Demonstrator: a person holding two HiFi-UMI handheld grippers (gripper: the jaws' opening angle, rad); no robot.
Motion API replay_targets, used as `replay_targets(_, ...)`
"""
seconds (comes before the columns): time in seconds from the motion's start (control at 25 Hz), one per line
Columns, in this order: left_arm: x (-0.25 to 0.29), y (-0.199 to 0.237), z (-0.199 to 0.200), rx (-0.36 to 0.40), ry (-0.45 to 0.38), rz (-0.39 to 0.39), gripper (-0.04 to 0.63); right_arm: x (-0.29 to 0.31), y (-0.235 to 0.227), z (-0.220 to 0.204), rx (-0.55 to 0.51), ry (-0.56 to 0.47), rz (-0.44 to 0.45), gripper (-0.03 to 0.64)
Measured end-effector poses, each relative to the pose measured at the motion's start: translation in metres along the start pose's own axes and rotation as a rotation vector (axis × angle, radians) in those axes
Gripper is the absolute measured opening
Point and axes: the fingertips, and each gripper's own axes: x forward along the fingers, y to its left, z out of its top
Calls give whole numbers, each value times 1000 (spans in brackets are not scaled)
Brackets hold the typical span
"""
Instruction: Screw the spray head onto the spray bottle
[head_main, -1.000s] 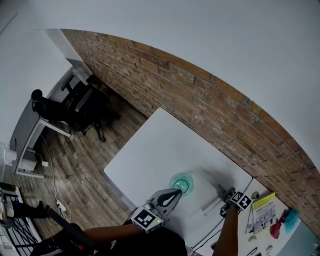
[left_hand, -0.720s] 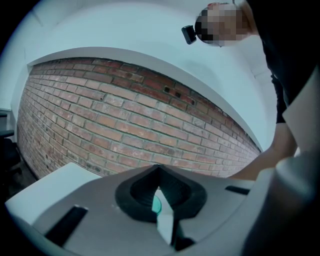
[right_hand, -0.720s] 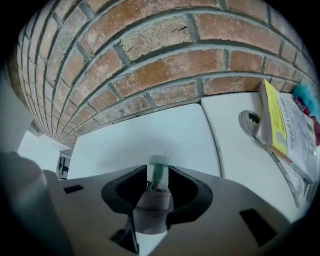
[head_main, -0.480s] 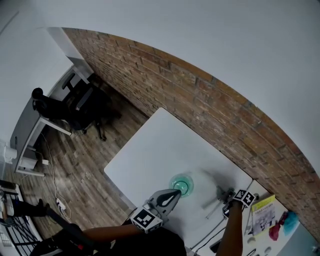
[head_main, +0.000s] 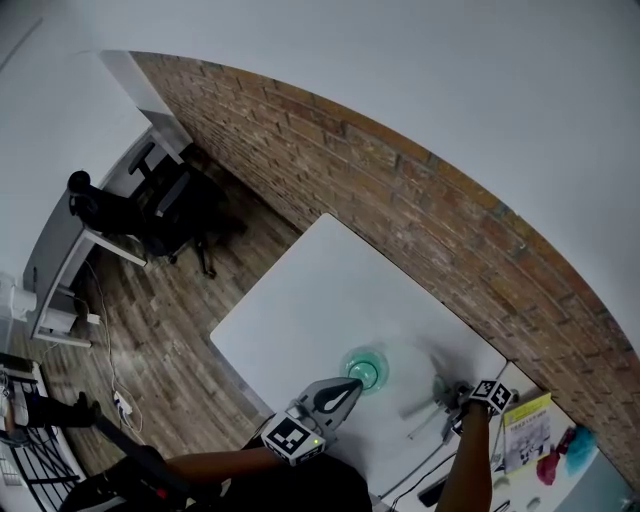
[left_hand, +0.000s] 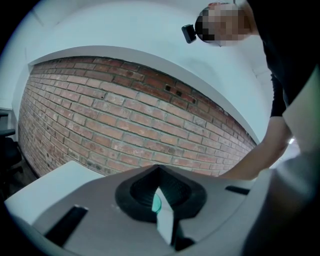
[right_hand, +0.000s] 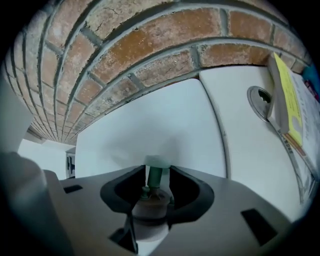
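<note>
A translucent green spray bottle (head_main: 363, 368) stands on the white table (head_main: 320, 300). My left gripper (head_main: 350, 385) is shut, its tips right at the bottle's near side; in the left gripper view only a green sliver of the bottle (left_hand: 156, 203) shows through the jaws' hollow, and whether the tips touch it I cannot tell. To the right, my right gripper (head_main: 452, 400) points steeply down at the table. Its jaws have just been opening a little, with the spray head (right_hand: 148, 202), a grey collar with a green stem, still between them. A person's arm carries each gripper.
A brick wall (head_main: 400, 190) runs behind the table. A second white surface (right_hand: 250, 145) adjoins on the right, with a yellow booklet (head_main: 526, 425), a round metal fitting (right_hand: 260, 100) and red and blue items (head_main: 565, 445). An office chair (head_main: 170, 215) stands on the wooden floor far left.
My right gripper has tipped further downward and shifted slightly right with the spray head. The left gripper and the bottle have stayed put.
</note>
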Motion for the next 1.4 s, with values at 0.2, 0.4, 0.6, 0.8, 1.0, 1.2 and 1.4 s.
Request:
replay_targets(0.2,-1,0,0,-11,10,7,0,-3,6,-1,-37,-27,10,147)
replay_targets(0.4,-1,-7,-2,16,10,-21,0,-15,15,-4,-32,-71,65,134)
replay_targets(0.6,-2,-15,-2,19,6,-37,0,-31,31,-13,-68,-118,132,121)
replay_targets(0.8,-9,-18,-11,37,13,-45,0,-46,41,-23,-81,-154,165,110)
replay_targets(1.0,-16,-24,-12,60,4,-69,0,-56,44,-32,-148,-183,152,71)
replay_targets(1.2,-29,-19,-5,47,-17,-58,0,-68,53,-43,-205,-209,153,68)
replay_targets(1.4,-42,-18,0,47,-38,-58,0,-82,60,-55,-276,-244,136,67)
